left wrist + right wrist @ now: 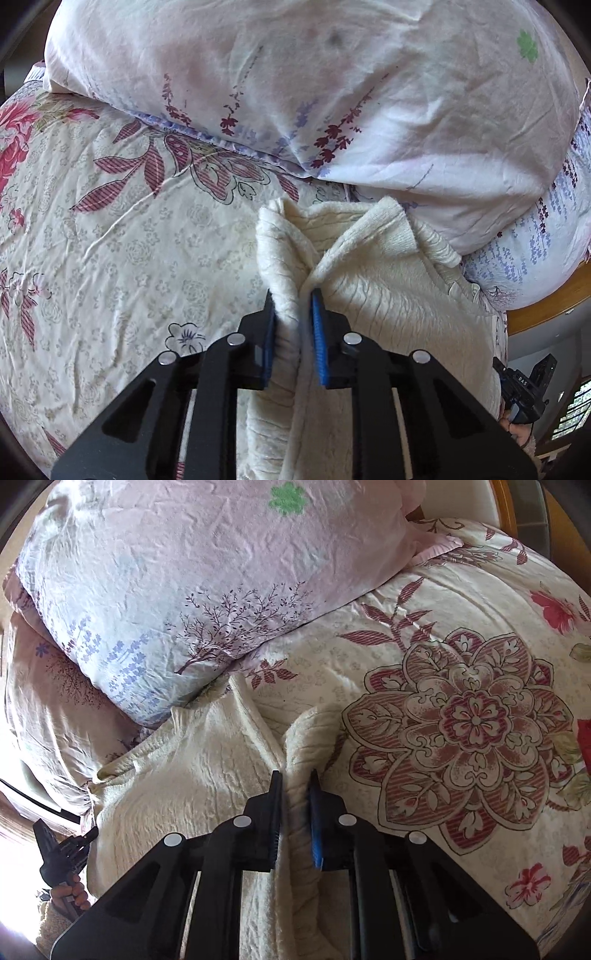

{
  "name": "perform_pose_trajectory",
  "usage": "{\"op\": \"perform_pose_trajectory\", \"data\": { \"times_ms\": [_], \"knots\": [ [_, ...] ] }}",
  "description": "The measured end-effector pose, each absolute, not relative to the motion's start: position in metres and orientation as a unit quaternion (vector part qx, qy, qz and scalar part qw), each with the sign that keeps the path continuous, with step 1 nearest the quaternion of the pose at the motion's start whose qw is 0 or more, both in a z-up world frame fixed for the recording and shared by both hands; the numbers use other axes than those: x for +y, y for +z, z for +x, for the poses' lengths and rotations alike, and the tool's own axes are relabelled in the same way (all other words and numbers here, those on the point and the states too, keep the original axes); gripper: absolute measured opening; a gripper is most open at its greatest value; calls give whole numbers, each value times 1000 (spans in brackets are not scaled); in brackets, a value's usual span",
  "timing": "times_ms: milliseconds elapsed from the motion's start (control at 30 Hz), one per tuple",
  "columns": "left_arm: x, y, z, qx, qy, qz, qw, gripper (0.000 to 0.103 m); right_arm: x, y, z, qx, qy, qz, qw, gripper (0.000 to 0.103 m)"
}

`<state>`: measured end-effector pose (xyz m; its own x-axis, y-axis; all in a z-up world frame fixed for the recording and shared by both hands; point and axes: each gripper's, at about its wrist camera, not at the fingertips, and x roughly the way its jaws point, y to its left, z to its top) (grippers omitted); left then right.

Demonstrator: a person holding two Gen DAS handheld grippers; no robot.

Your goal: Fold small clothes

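A cream fleecy garment (388, 295) lies on the flowered bedsheet (129, 240), up against the pillows. In the left wrist view my left gripper (293, 295) is shut on a bunched fold along the garment's left side, the cloth pinched between the blue pads. In the right wrist view the same cream garment (192, 768) spreads to the left, and my right gripper (294, 775) is shut on a raised fold at its right edge. The other gripper (61, 853), held in a hand, shows at the far left of that view. The right gripper's body (524, 391) shows at the left wrist view's right edge.
Two pale lilac pillows (295, 92) with flower prints lie stacked just behind the garment. A wooden bed frame edge (546, 306) runs at the right. The flowered sheet (461, 720) stretches on to the right in the right wrist view.
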<state>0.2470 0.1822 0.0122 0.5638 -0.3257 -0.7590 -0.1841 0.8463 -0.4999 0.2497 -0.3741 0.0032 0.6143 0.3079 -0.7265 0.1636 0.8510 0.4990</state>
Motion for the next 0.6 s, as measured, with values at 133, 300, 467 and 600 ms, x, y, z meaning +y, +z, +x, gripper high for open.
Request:
{"op": "perform_pose_trajectory", "data": {
  "times_ms": [133, 300, 467, 600],
  "knots": [
    [183, 13, 245, 461, -44, -279, 841, 23, -361, 11, 255, 450, 29, 212, 867, 22],
    [189, 18, 239, 455, -61, -304, 834, 47, -350, 44, 247, 415, -2, 173, 893, 37],
    [181, 20, 242, 456, -63, -295, 838, 54, -286, 80, 244, 370, 89, 110, 918, 47],
    [177, 19, 243, 455, -64, -295, 838, 54, -206, 74, 247, 387, 186, 35, 903, 47]
  ]
}}
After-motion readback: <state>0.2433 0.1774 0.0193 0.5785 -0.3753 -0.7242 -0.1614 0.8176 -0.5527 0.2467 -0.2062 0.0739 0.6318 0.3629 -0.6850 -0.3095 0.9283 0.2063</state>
